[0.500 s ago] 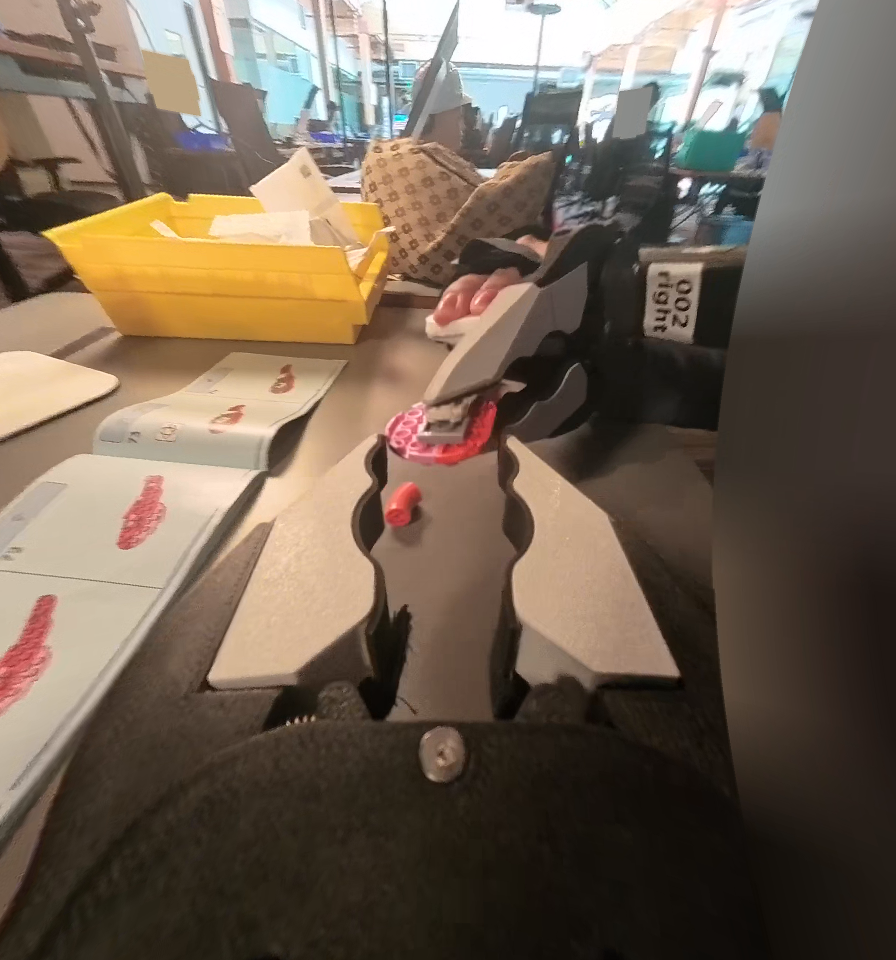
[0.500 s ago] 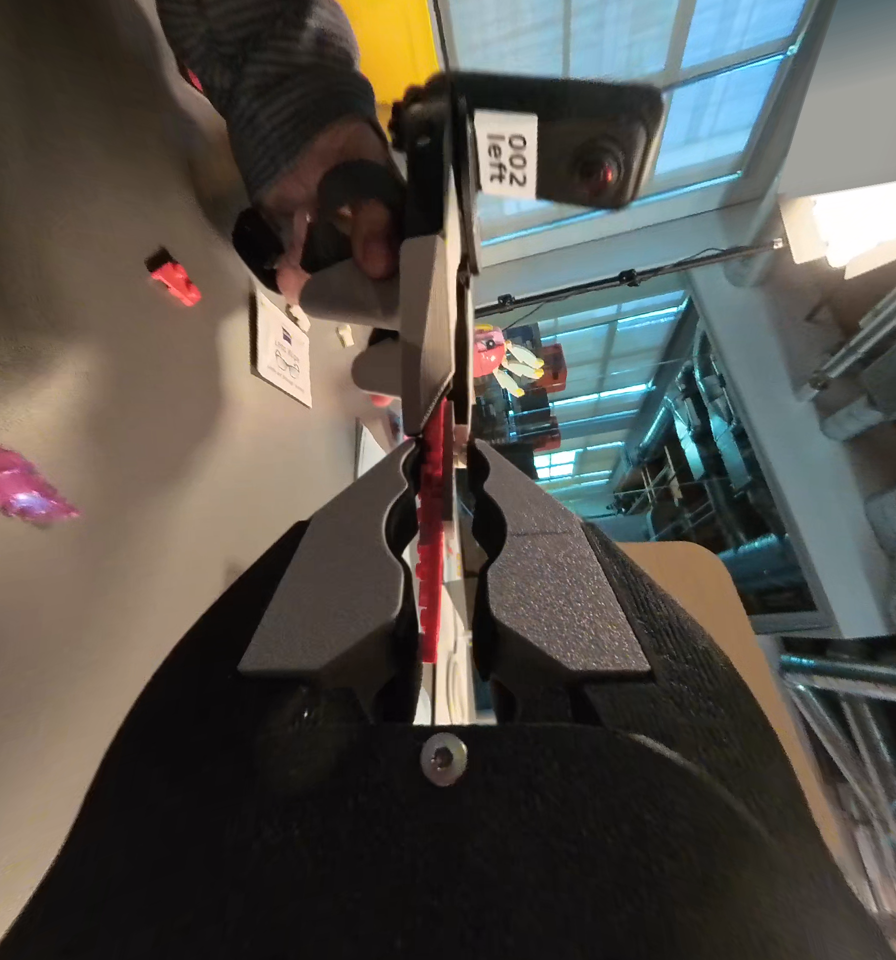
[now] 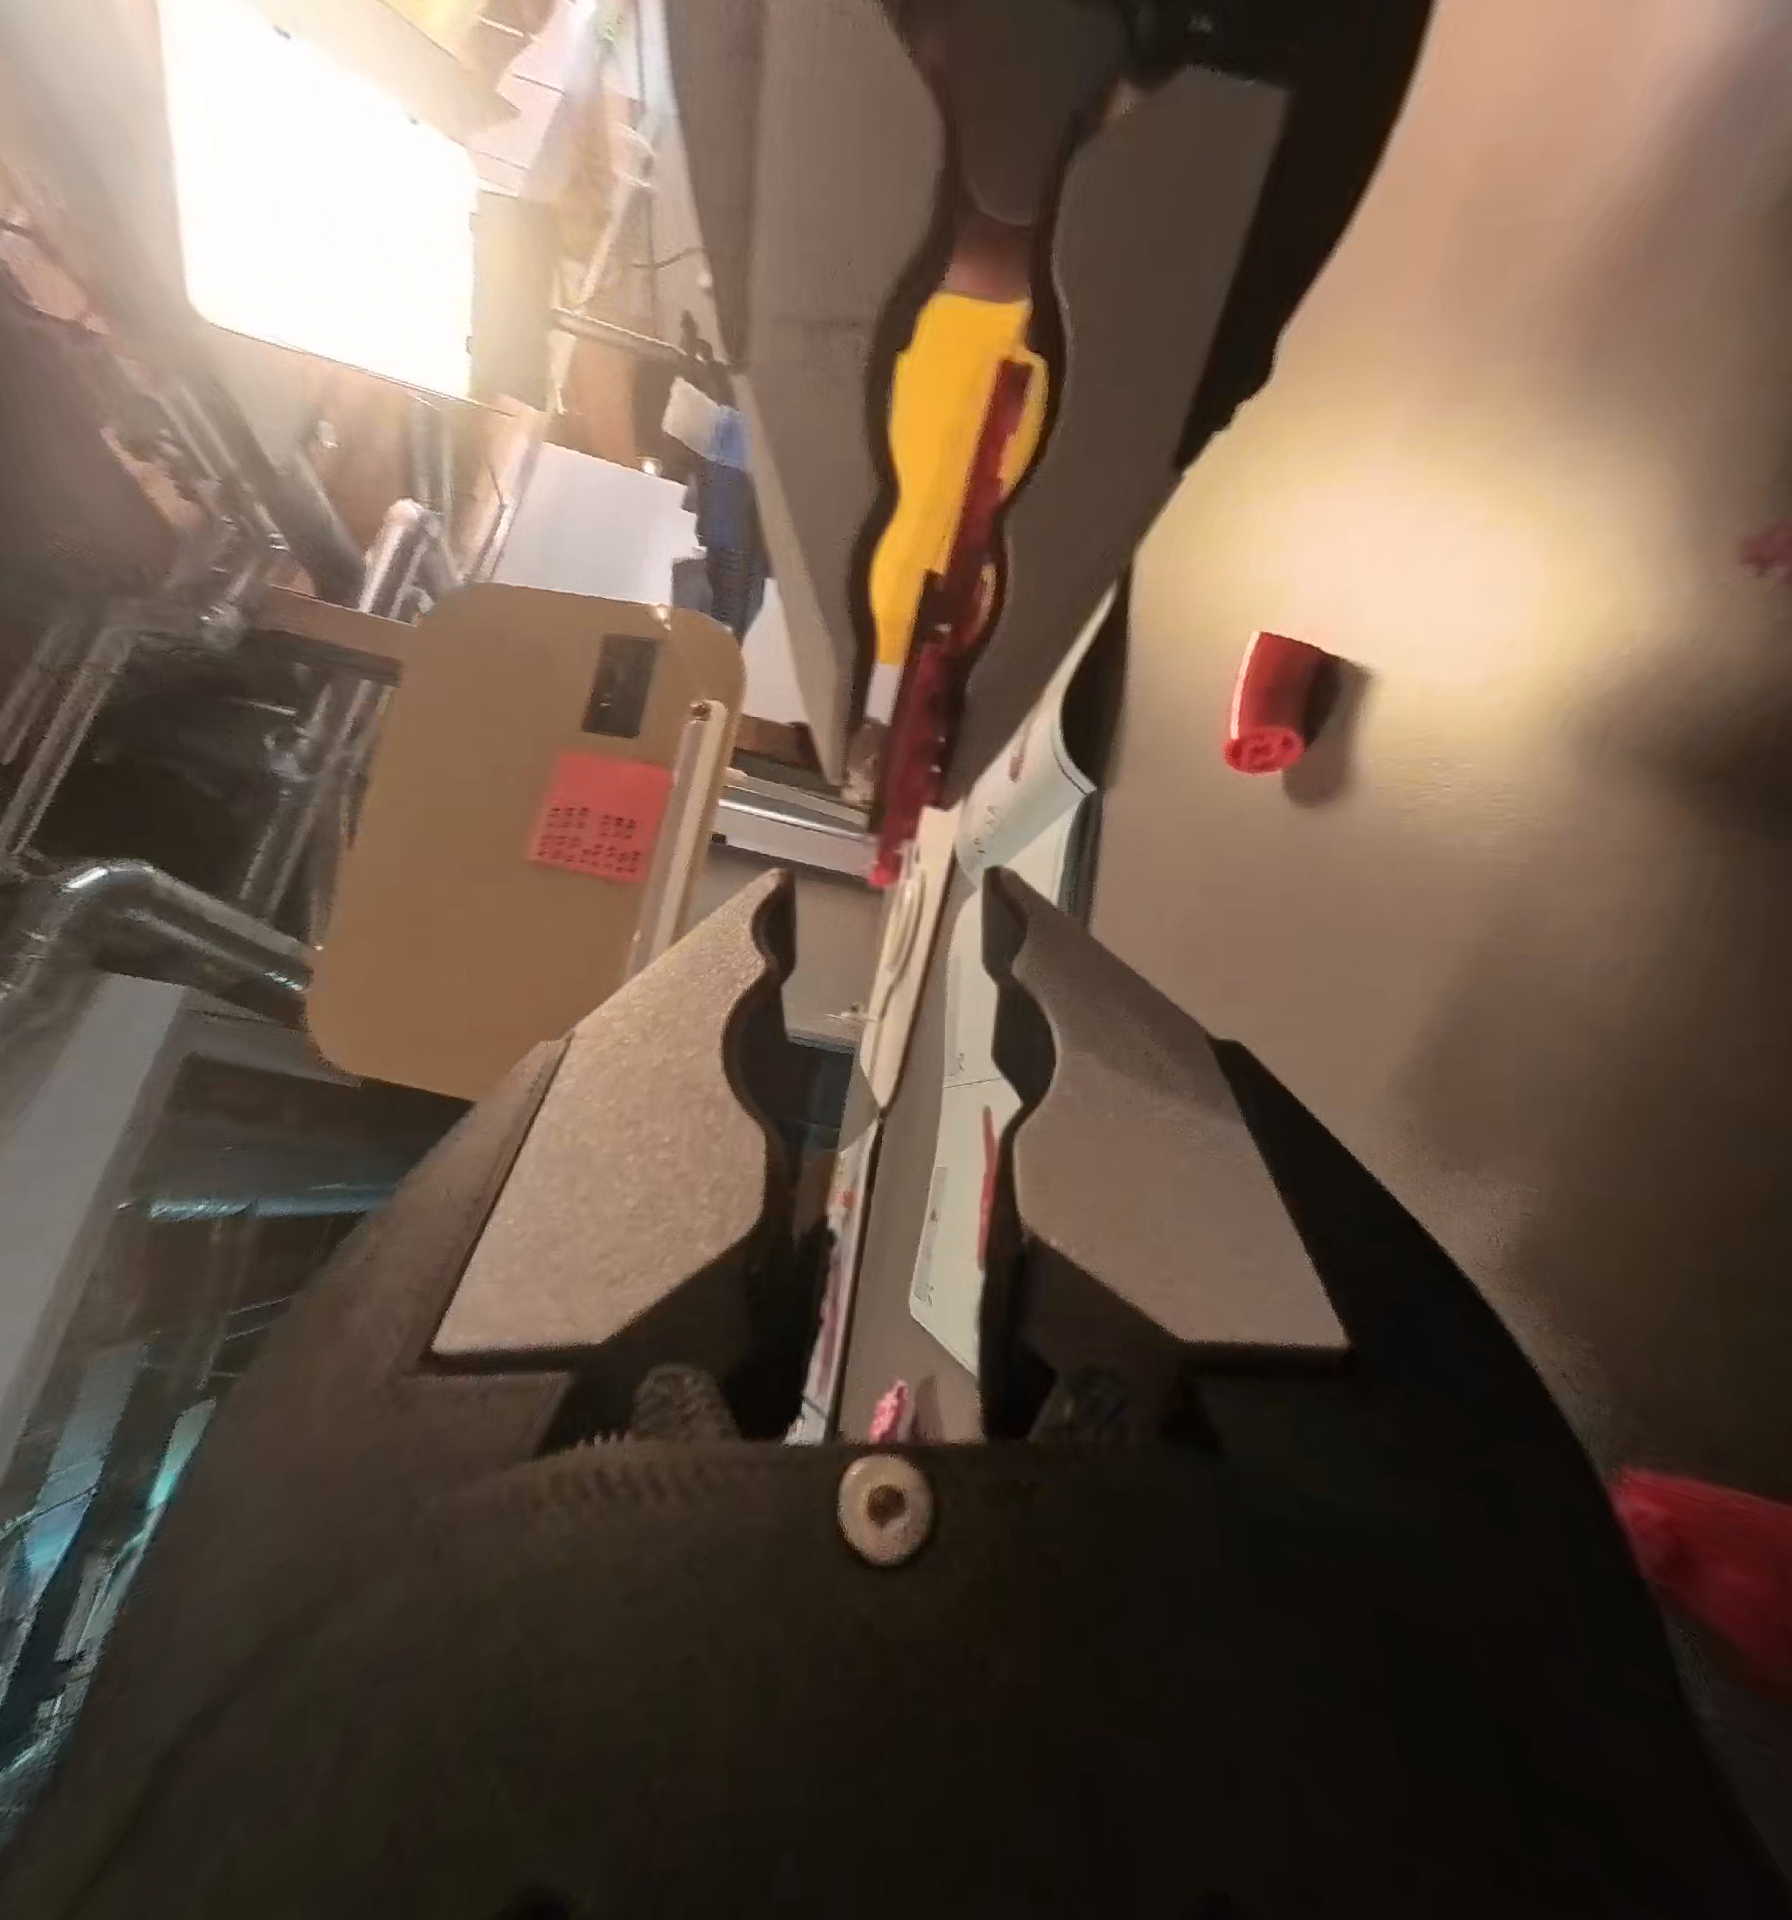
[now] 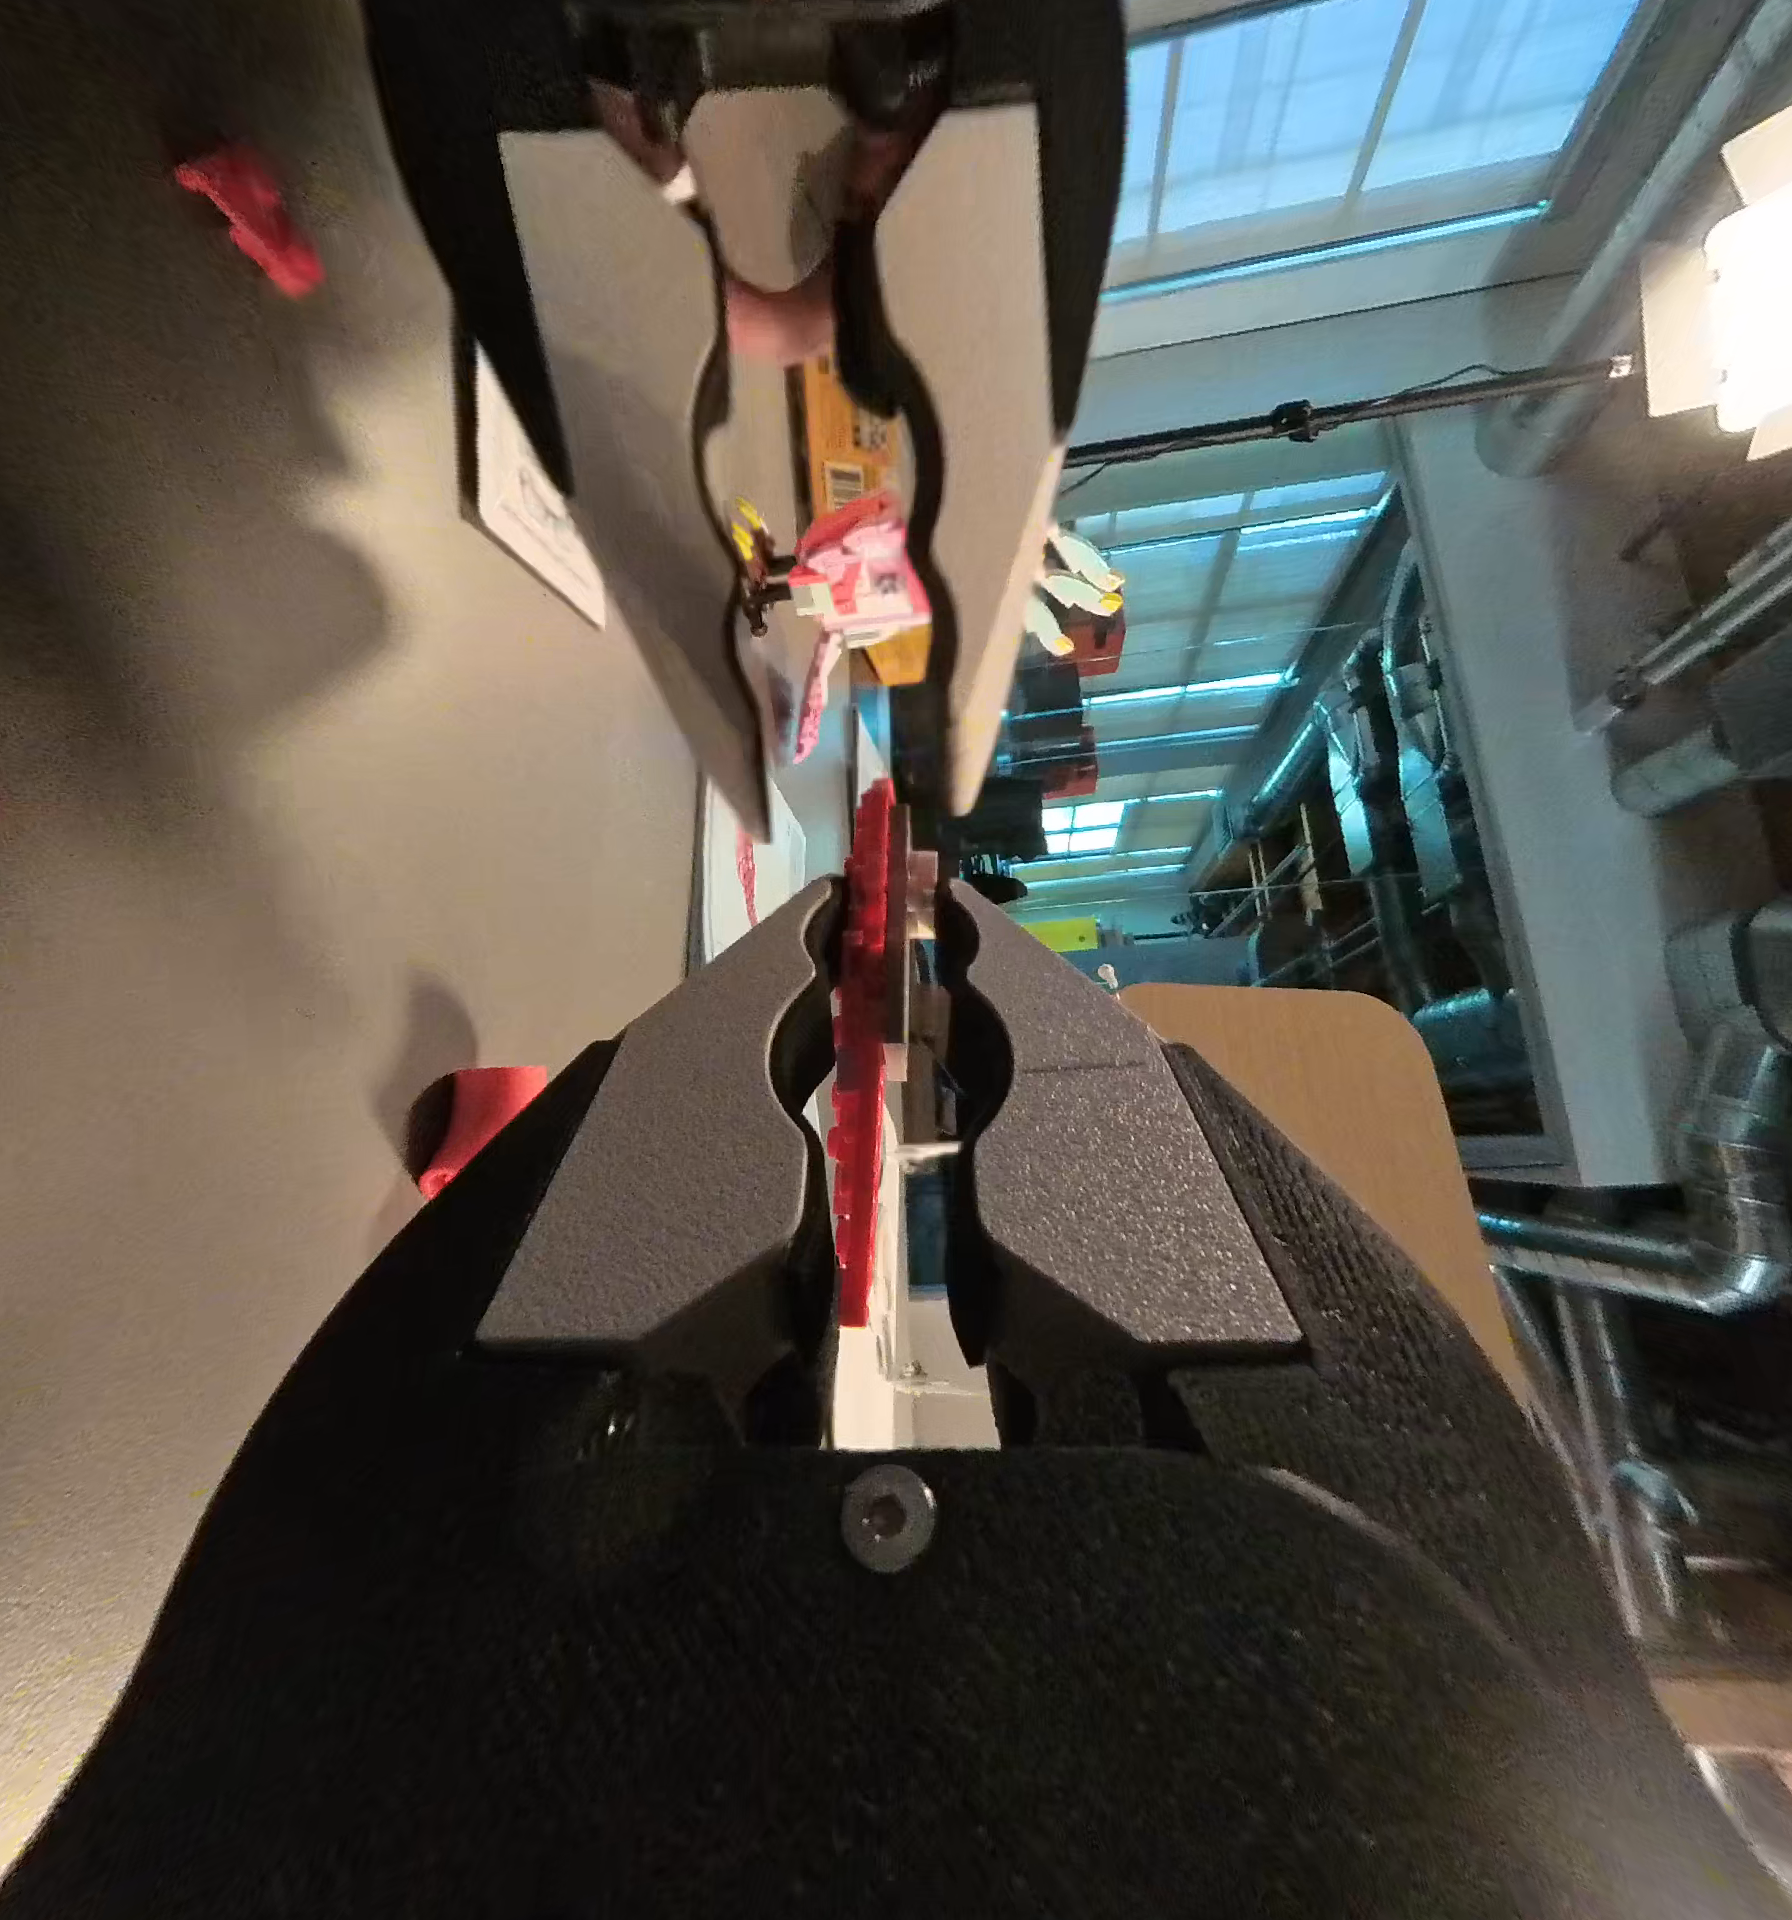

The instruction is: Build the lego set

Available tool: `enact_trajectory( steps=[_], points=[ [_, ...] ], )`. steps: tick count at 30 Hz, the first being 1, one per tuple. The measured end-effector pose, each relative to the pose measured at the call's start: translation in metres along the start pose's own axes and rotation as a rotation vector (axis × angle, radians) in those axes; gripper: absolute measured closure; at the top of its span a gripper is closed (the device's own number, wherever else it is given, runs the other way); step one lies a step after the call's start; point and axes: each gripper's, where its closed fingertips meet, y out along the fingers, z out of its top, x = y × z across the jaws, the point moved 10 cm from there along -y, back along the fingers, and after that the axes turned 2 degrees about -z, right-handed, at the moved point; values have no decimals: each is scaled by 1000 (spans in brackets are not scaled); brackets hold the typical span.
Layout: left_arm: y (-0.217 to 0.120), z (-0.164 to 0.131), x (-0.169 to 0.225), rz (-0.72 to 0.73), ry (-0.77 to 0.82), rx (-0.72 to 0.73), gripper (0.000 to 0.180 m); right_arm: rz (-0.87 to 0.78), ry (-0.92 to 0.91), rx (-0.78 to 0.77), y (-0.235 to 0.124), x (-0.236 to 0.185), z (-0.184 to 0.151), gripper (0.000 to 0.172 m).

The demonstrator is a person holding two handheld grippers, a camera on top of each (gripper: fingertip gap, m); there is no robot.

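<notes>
The right hand-held gripper (image 4: 887, 914) is clamped edge-on across a red studded brick plate (image 4: 861, 1091) with grey pieces on its back, holding it up off the bench (image 4: 196, 727). The left hand-held gripper (image 3: 887, 914) faces it, fingers apart on nothing, tips just beyond the plate's end. 1 small red cylinder brick (image 3: 1271, 701) lies loose on the bench.

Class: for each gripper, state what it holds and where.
Right gripper: red studded plate assembly, pinched flat across both faces. Left gripper: nothing; fingers apart.
</notes>
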Motion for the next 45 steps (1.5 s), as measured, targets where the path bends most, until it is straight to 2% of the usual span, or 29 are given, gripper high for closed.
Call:
enact_trajectory(
  steps=[5, 10, 32, 40, 41, 43, 45],
  points=[
    [-1, 2, 3, -10, 48, 20, 150, 2, 8, 10, 0, -1, 1, 159],
    [-1, 1, 2, 31, 84, 8, 176, -4, 14, 15, -1, 0, 1, 159],
    [1, 2, 2, -48, 75, -47, 177, 17, -38, -21, 2, -6, -3, 158],
    [-1, 3, 0, -47, 56, -36, 177, 45, 18, -28, 2, -2, -2, 158],
    [-1, 3, 0, -51, 36, -31, 175, 52, 30, -29, 2, -2, -2, 159],
    [-1, 4, 0, -52, 18, -23, 157, 69, 59, -21, 3, -1, -2, 158],
    [0, 5, 2, -76, 20, -30, 161, 79, 74, -16, 3, -1, -1, 159]
  ],
)
